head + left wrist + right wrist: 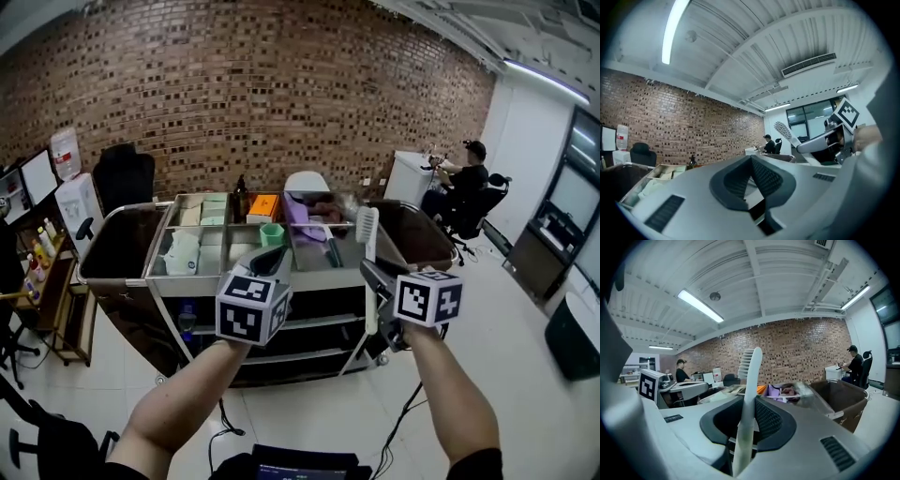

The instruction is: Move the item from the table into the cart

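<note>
A white toothbrush [367, 230] stands upright, bristles at the top, with my right gripper [370, 267] shut on its handle. In the right gripper view the toothbrush [751, 380] rises between the dark pads of the right gripper [749, 423]. My left gripper [272, 258] is held beside it, to the left, with its jaws together and nothing between them. The left gripper [752, 180] sees the toothbrush [783, 131] off to its right. Both grippers hover in front of the cart [187, 283], whose top tray is split into compartments.
The cart's tray holds a green cup [272, 234], an orange box [263, 206], a purple item [298, 217], a dark bottle [241, 197] and white packets [183, 251]. Dark bins [122, 244] hang at both ends. A seated person [464, 183] is at the back right; a black chair [122, 178] at the back left.
</note>
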Demonstrator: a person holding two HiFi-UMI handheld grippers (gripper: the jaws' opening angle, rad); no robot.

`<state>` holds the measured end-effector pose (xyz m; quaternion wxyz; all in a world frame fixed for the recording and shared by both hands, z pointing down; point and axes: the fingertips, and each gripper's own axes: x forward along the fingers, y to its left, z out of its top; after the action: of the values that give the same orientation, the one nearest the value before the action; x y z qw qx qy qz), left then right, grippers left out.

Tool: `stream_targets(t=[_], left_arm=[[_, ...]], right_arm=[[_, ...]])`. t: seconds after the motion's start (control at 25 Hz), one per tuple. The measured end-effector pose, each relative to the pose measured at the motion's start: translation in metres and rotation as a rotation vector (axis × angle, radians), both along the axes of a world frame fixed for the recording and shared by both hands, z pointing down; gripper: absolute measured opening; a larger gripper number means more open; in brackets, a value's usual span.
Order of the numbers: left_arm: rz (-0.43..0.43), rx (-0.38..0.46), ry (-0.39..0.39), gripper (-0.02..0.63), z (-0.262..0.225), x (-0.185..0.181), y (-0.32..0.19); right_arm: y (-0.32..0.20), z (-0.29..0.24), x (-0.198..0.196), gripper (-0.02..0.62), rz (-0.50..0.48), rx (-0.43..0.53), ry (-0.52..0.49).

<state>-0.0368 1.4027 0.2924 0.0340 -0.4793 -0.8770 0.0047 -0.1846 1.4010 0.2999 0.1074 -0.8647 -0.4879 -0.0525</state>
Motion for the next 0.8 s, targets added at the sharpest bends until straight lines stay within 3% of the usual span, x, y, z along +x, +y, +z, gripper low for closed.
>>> stream_targets(t=[0.24,0.44,0.64,0.8], left_arm=[[0.025,0.022,0.005,0.014,-0.029,-0.057,0.107],[0.032,0.061,0.022,0.014,-0.032,-0.072,0.215],[0.037,0.126,0.01,0.012,-0.01,-0.085,0.332],[0.031,0.222,-0.001,0.012,0.023,-0.124,0.394]], right_arm=[[0.121,-0.027,-0.051,0.081,-0.013,0.041,0.012],[0.242,-0.037,-0.082,0.081,0.039,0.093,0.034],[0.366,-0.008,-0.116,0.081,0.091,0.181,-0.043],[0.431,0.028,-0.155,0.081,0.071,0.269,-0.124]])
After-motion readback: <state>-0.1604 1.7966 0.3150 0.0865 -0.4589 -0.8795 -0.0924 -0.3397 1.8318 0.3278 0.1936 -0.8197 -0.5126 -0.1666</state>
